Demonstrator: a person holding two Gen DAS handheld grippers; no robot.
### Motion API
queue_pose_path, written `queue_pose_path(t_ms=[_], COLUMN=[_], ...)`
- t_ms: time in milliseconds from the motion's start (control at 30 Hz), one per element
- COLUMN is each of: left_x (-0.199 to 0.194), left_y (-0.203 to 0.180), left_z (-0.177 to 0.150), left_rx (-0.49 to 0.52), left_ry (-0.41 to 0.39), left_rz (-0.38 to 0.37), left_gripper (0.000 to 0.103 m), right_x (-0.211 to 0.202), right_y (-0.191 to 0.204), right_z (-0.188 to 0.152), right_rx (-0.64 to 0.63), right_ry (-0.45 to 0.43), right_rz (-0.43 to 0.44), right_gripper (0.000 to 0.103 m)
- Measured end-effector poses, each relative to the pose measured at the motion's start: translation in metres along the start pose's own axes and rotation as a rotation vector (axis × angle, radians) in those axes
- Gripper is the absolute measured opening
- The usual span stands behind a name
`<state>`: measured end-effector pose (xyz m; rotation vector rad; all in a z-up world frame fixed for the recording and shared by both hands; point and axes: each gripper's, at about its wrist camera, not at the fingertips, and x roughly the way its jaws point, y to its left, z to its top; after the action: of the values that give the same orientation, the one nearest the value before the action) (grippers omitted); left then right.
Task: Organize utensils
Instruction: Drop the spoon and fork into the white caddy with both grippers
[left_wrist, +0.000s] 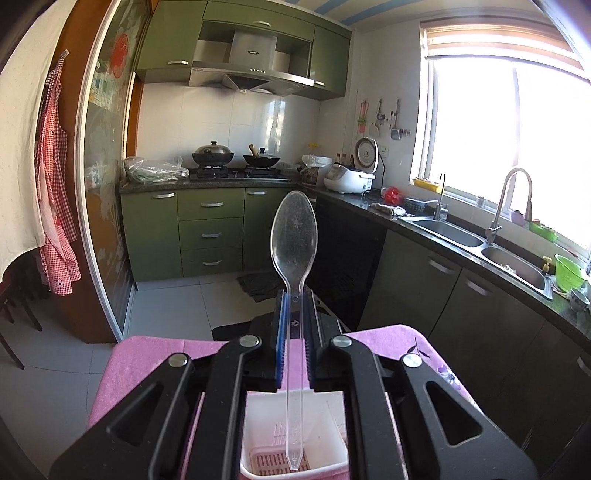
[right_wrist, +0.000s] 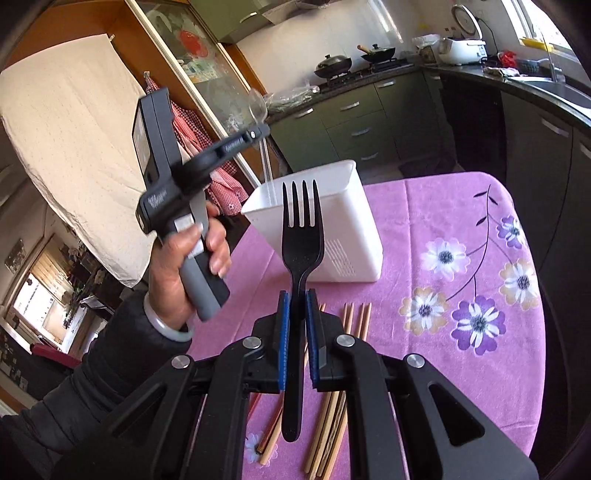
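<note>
My left gripper (left_wrist: 295, 301) is shut on a clear plastic spoon (left_wrist: 294, 236), bowl up. The spoon's handle hangs over the open top of a white utensil holder (left_wrist: 325, 424), which has a pink slotted insert (left_wrist: 269, 461) at its bottom. My right gripper (right_wrist: 297, 295) is shut on a black plastic fork (right_wrist: 301, 236), tines up, just in front of the holder (right_wrist: 343, 236). In the right wrist view a hand carries the left gripper (right_wrist: 258, 133) above the holder's left rim, with the clear spoon (right_wrist: 257, 105) in it.
The holder stands on a pink flowered tablecloth (right_wrist: 443, 229). Several wooden chopsticks (right_wrist: 354, 317) lie on the cloth below the right gripper. Beyond the table are green kitchen cabinets (left_wrist: 210, 236), a stove with pans (left_wrist: 236, 162) and a double sink (left_wrist: 480, 240).
</note>
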<state>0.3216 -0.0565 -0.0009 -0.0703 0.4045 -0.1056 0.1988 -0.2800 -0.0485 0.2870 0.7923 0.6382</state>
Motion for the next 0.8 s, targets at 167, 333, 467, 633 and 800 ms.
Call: queue_pose_path(t_ms=[167,333,467,633,800], left_x=[-0.002,-0.02,-0.055,-0.099,-0.126], left_y=[0.001,0.011,0.02,0.026,0.03], left_z=[-0.019,-0.022,-0.02,-0.025,-0.028], left_rx=[0.033,0.022,0.011,0.025,0.047], left_ry=[0.037,0.046,0.027,0.012,0.01], left_rz=[-0.001,-0.016,-0.023,-0.02,-0.016], left_gripper=[0.021,0.025,0.027,0.037,0.037], right_x=[-0.002,0.005,0.02,0.054,0.091], right_y=[0.006,0.017,0.02,0.013,0.002], right_z=[0.035,0.069,0.102,0.141,0.144], right_rx=[-0.016,-0.046,-0.064,-0.07,-0.098], right_ry=[-0.06,-0.118,-0.202,-0.306,-0.327], right_rz=[-0.016,-0.05,-0.088,-0.167,-0.248], right_gripper=[0.01,0.01,0.01,0.01,0.01])
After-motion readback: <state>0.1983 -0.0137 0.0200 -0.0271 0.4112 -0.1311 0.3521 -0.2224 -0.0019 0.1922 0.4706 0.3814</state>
